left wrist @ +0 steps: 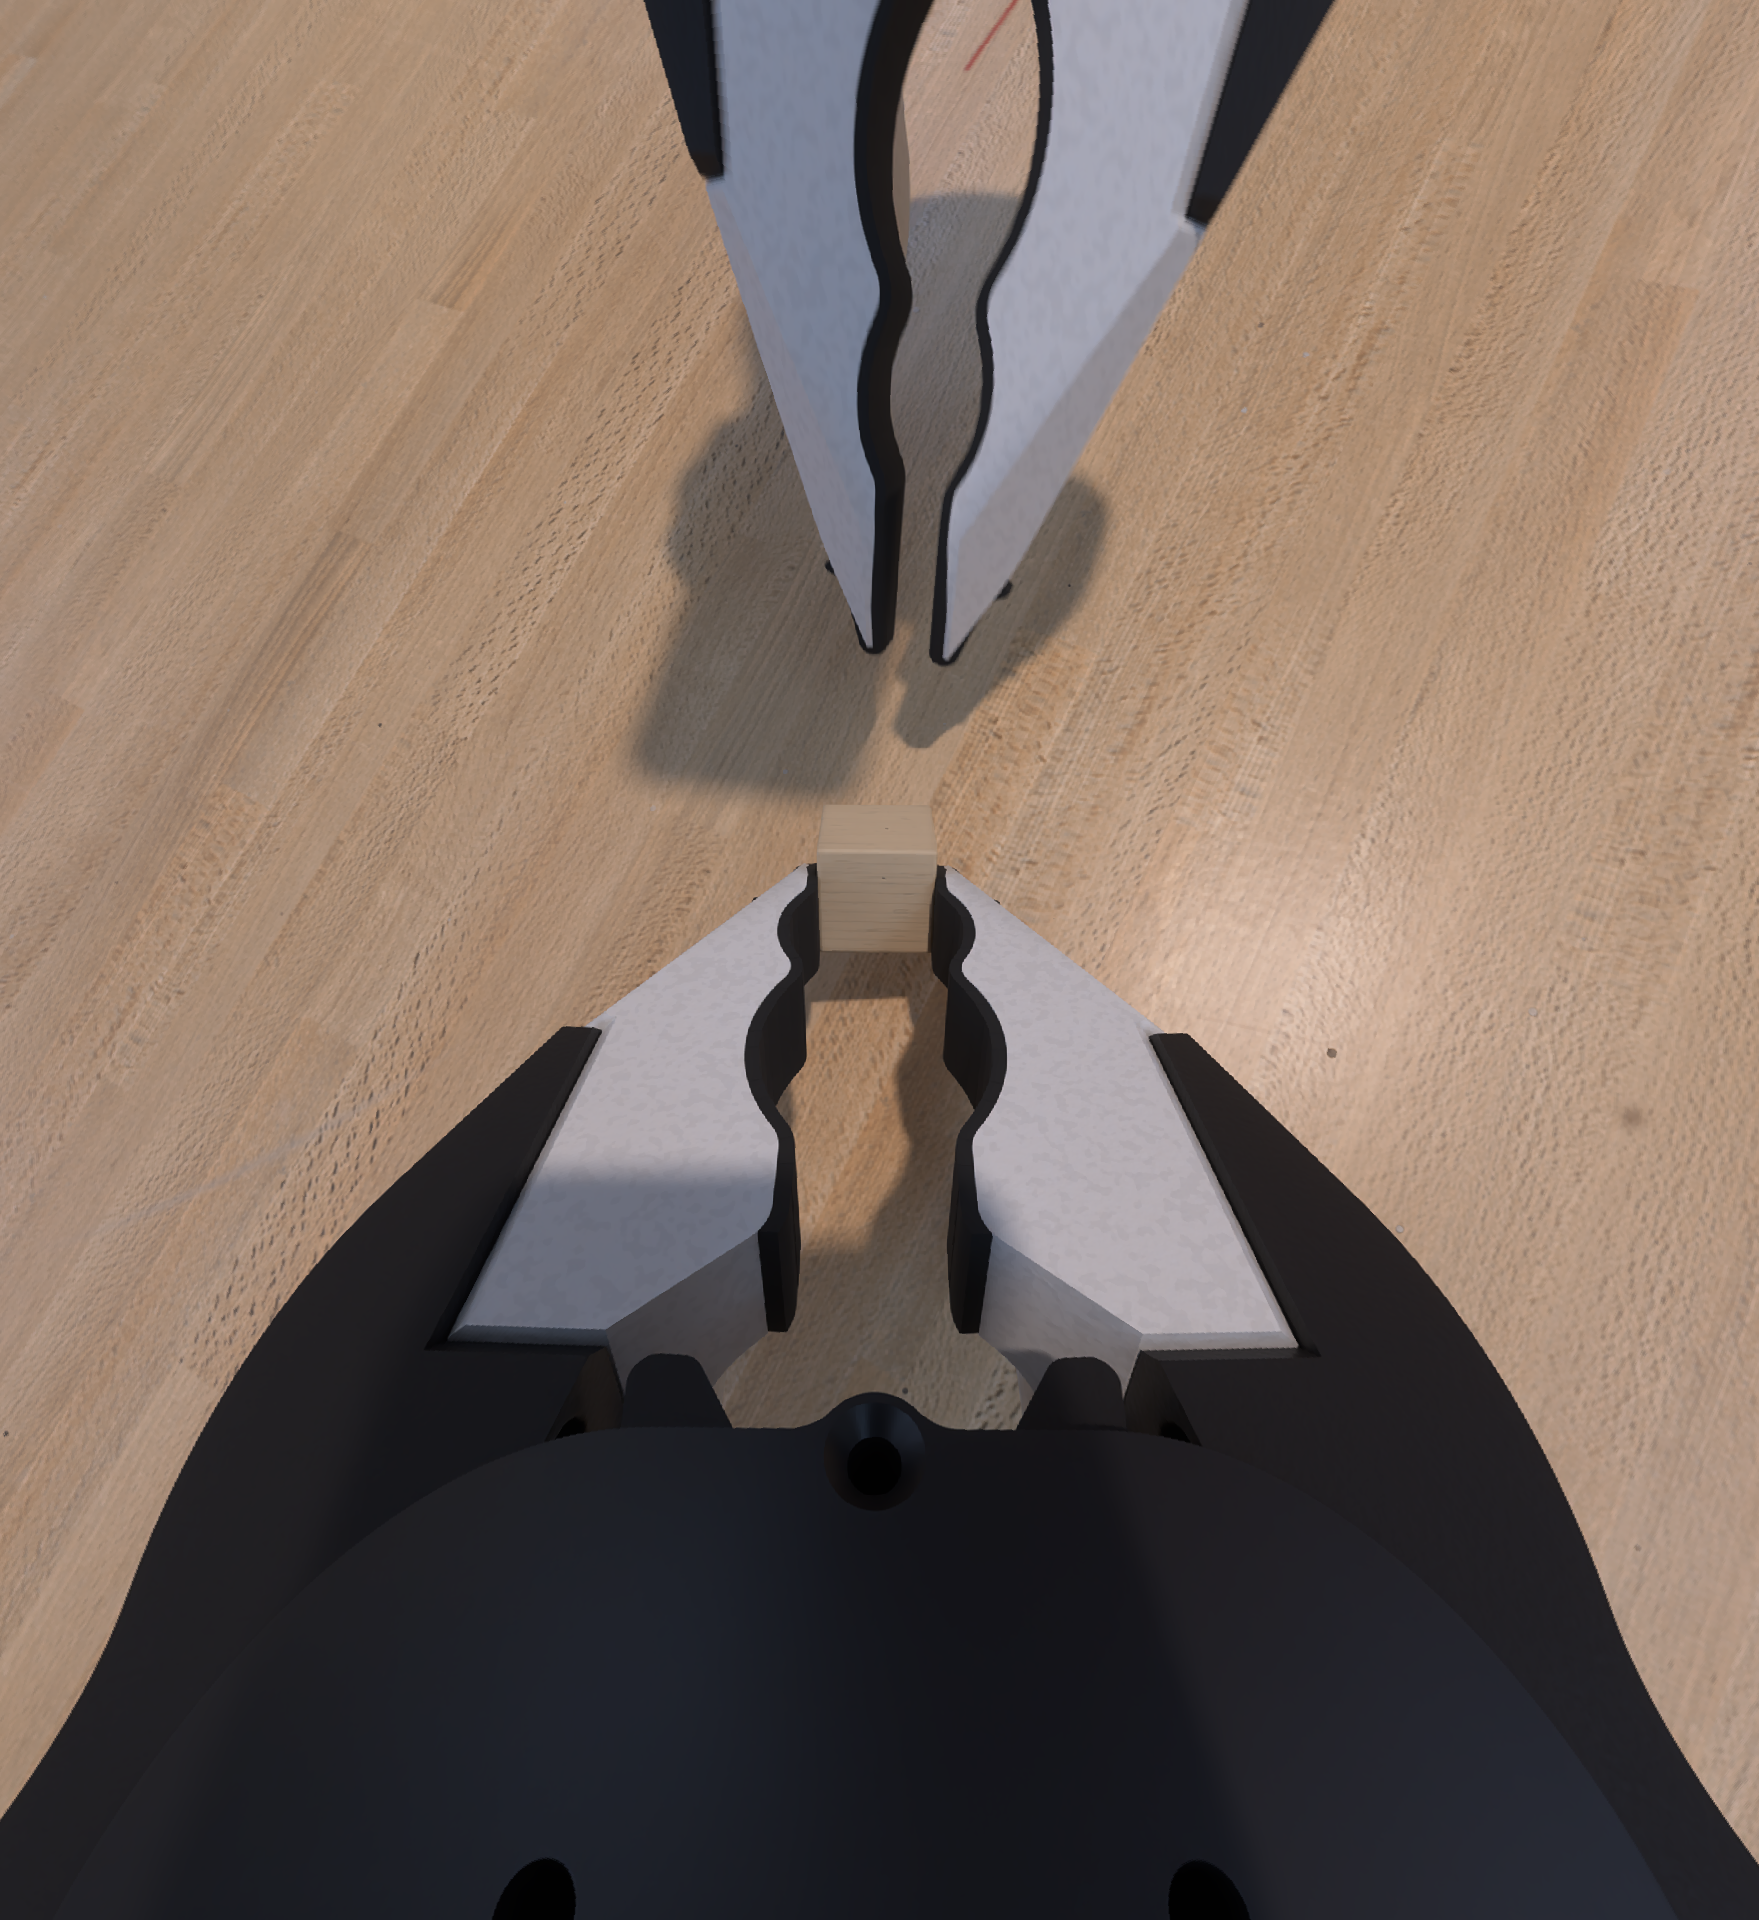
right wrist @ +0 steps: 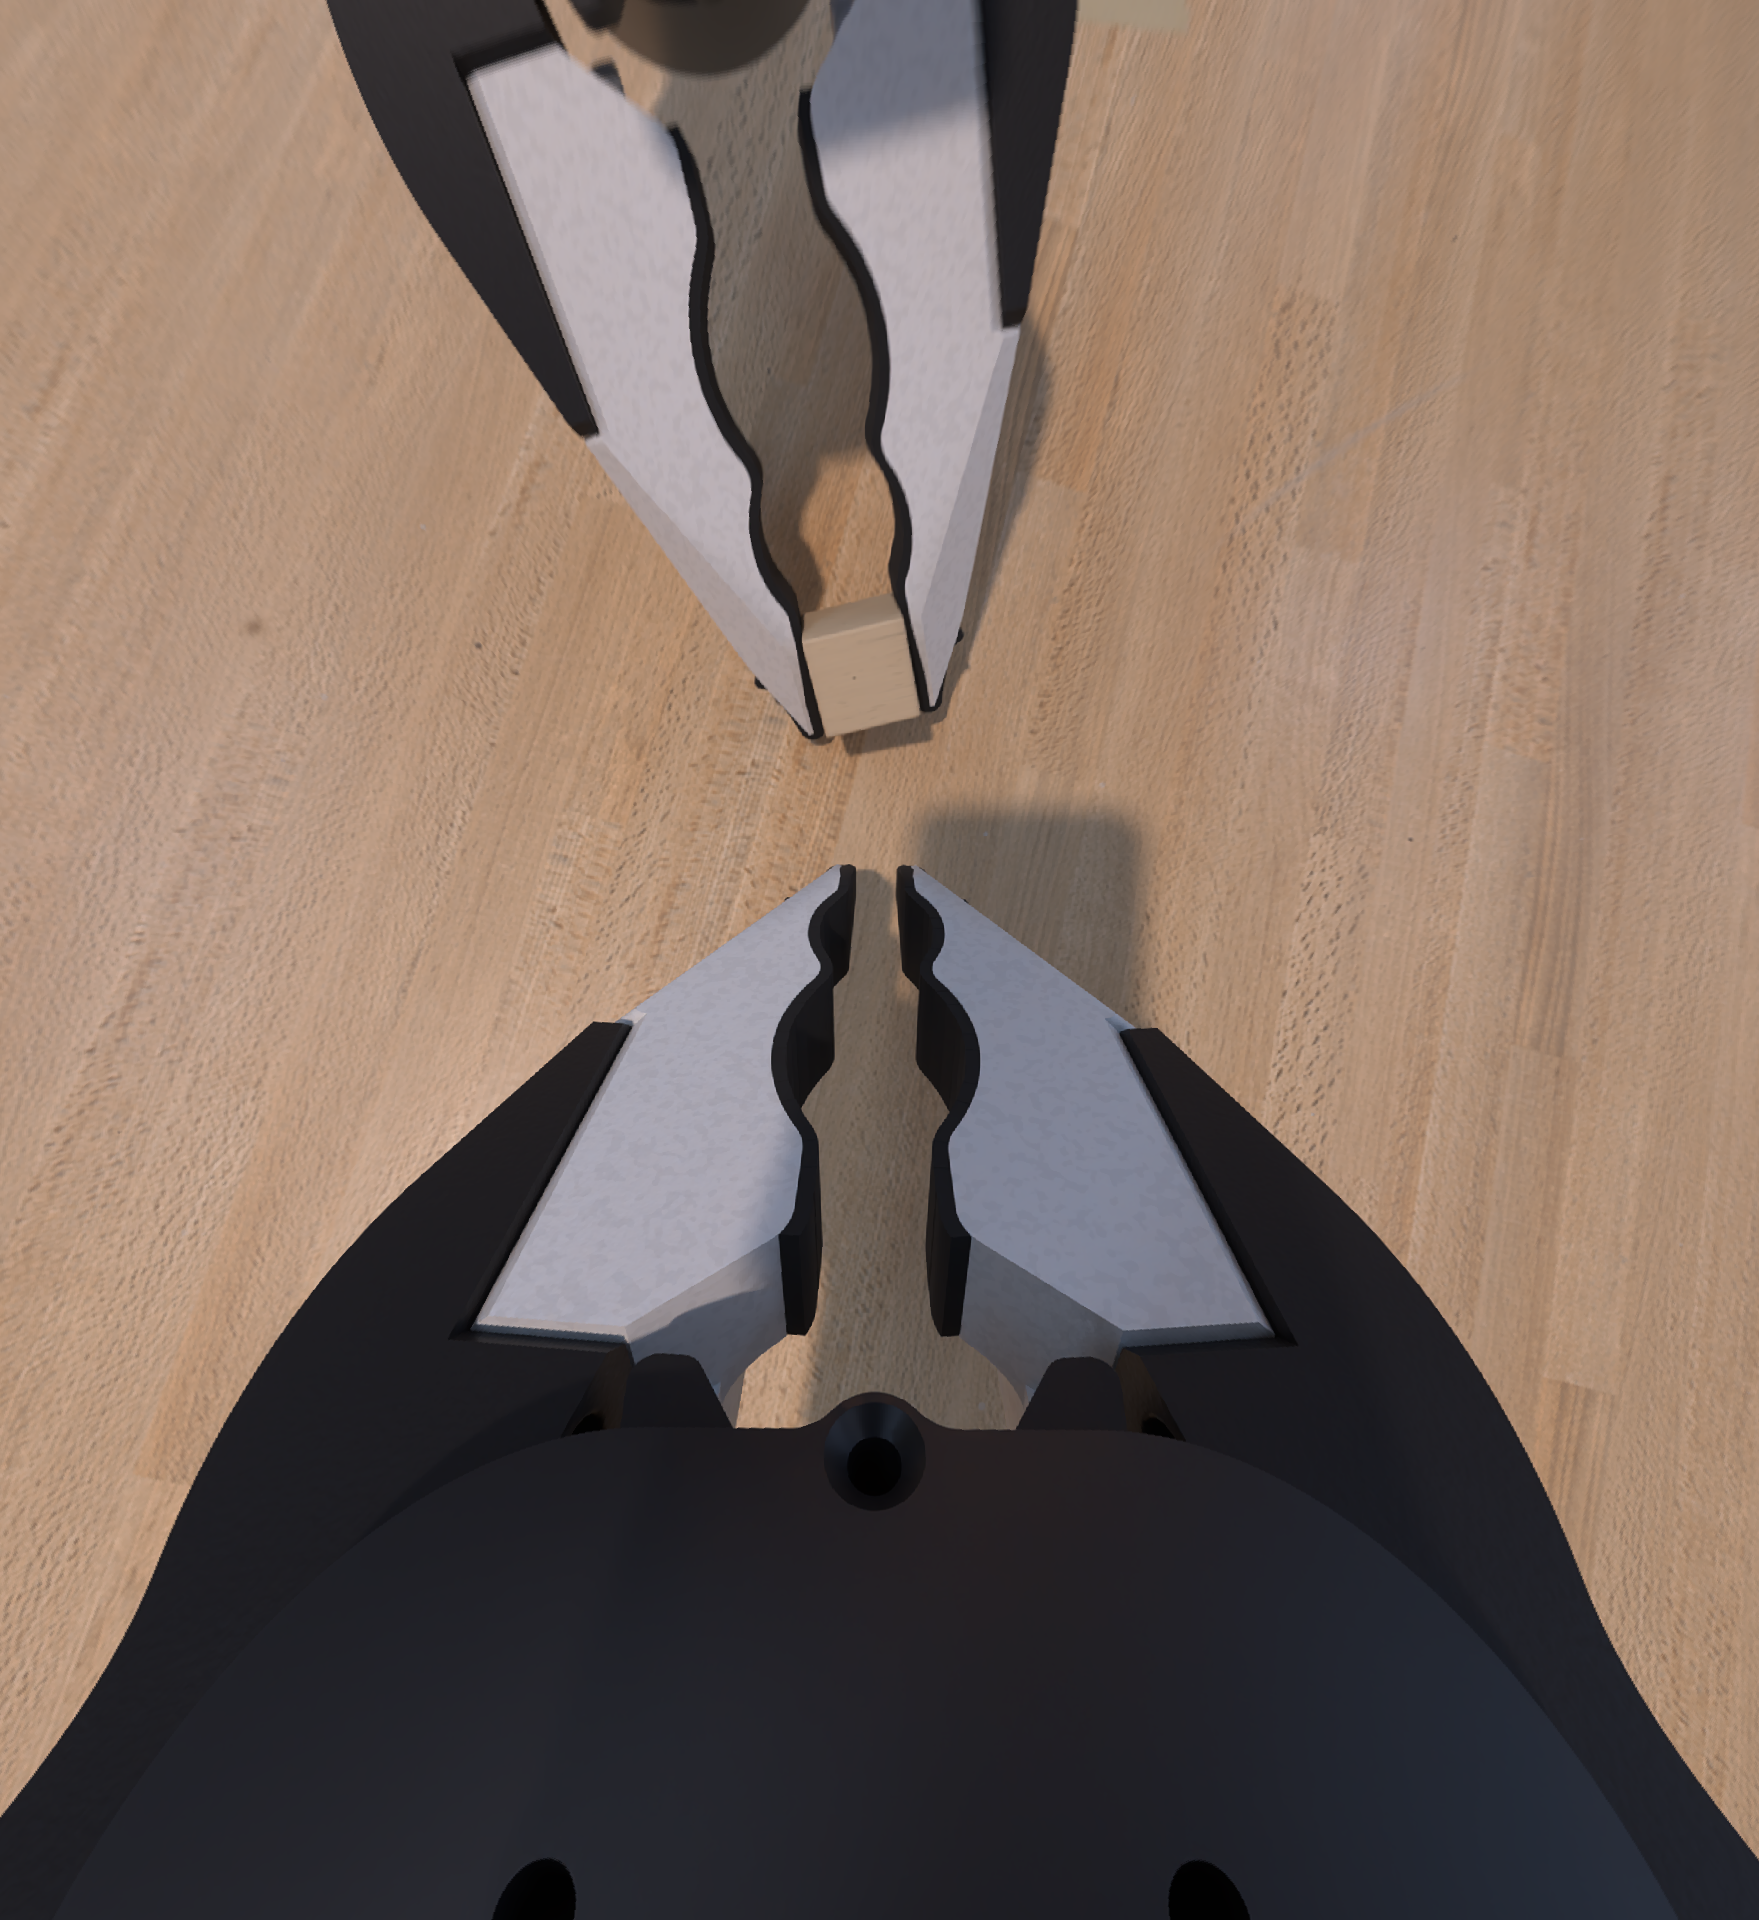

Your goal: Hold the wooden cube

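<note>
The left claw is clenched on the wooden cube at its fingertips, just above the table. Directly opposite, tip to tip, the right claw hangs empty, jaws nearly closed.

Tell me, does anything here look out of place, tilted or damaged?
Nothing stands out. The wooden cube sits squarely between the tips of the left gripper, undamaged. The right gripper faces it, nearly shut and holding nothing. The wooden table shows only shadows.
</note>
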Tool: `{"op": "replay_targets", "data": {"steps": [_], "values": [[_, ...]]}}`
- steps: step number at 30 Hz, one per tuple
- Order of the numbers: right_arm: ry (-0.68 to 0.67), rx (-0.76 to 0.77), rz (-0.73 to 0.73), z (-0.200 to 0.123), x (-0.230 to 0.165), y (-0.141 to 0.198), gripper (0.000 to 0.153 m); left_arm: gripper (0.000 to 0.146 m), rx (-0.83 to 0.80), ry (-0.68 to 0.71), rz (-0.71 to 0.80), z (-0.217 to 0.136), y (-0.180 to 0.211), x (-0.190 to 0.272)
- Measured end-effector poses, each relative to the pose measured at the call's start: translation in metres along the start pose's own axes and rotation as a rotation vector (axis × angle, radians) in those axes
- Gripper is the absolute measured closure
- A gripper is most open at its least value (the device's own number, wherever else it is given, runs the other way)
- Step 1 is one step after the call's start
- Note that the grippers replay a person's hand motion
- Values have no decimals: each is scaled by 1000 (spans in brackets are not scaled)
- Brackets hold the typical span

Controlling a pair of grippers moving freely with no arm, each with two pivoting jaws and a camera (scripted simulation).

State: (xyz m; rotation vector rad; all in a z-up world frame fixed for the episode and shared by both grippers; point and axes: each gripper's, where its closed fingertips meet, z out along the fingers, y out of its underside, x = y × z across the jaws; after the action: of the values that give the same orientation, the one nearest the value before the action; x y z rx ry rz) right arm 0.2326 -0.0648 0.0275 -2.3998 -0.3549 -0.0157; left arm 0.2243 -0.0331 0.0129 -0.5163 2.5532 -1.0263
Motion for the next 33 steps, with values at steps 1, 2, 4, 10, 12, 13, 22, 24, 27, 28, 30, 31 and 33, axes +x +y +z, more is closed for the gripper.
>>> {"op": "replay_targets", "data": {"steps": [1,2,4,10,12,13,22,24,27,28,30,31,33], "values": [[0,-17,-3,3,-1,2,144,126,-1,3,-3,0,0,0],[2,-22,-2,5,-1,3,144,126,-1,5,-4,0,0,0],[13,-18,-1,7,0,4,144,126,-1,9,-9,0,0,0],[107,-56,-76,11,5,6,150,126,21,23,-14,-1,-5,2],[124,-70,-105,12,6,7,150,126,19,23,-16,-1,-5,2],[120,-74,-110,12,5,7,150,126,19,25,-17,-1,-5,2],[-12,-142,-145,12,4,7,148,126,15,34,-27,0,-7,2],[-77,-137,-130,13,5,7,148,126,14,34,-32,0,-7,1],[-91,-161,-165,13,5,7,147,126,14,35,-32,0,-7,1],[-93,-170,-170,12,3,6,144,126,14,38,-35,0,-8,1],[-98,-164,-162,12,2,6,142,126,14,42,-37,1,-8,1],[-103,-154,-150,12,2,6,142,126,14,44,-37,1,-9,1],[-105,-145,-141,13,4,7,143,126,16,44,-33,1,-9,1]]}}
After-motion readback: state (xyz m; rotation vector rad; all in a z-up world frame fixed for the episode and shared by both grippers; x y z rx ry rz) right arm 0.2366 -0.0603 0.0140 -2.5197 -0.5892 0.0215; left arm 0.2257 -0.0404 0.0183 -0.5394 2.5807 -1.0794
